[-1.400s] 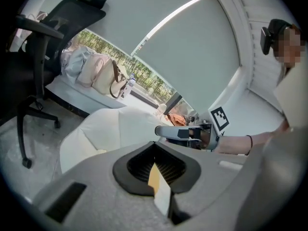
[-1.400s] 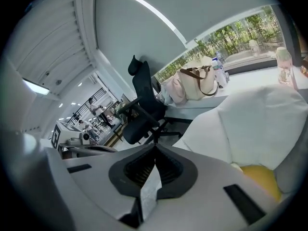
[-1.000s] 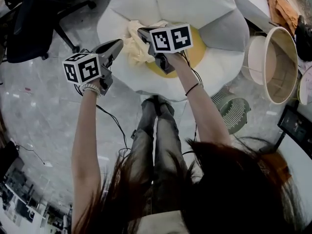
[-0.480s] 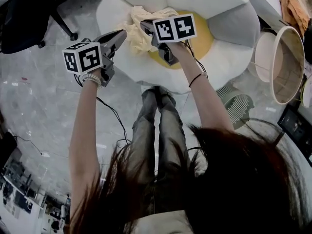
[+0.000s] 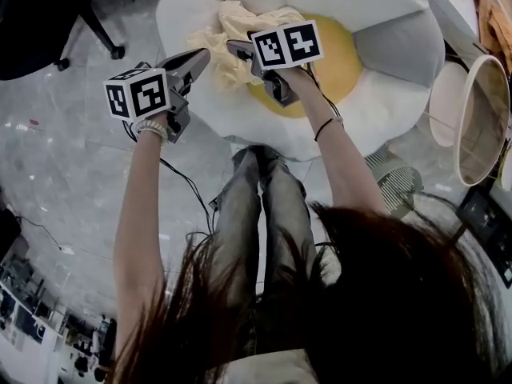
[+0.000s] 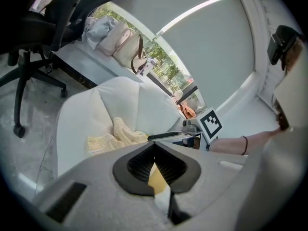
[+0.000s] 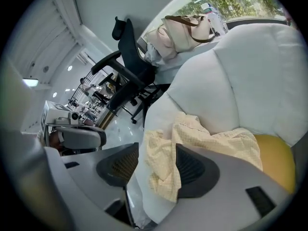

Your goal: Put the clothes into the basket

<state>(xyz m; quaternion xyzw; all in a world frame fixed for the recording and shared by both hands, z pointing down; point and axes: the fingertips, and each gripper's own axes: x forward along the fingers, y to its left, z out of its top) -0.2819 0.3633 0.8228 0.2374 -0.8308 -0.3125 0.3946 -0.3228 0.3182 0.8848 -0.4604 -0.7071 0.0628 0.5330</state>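
Pale-yellow checked garment (image 5: 232, 38), soft and light, lies crumpled on a white flower-shaped cushion (image 5: 384, 94); a bunched fold looks the surest hold. The right gripper (image 5: 238, 50), jaws just opened, straddles its edge unpinched; the left gripper (image 5: 202, 56) is closed, empty.

Garment (image 5: 232, 42): pale yellow, fine checked weave, crumpled in loose folds. It lies on a white petal of the flower-shaped cushion (image 5: 360, 2), one edge reaching the yellow centre.

Basket (image 5: 484, 118): round, cream rim, tan inside, well apart from the garment at the far right. It seems tilted, with the mouth turned toward the cushion.
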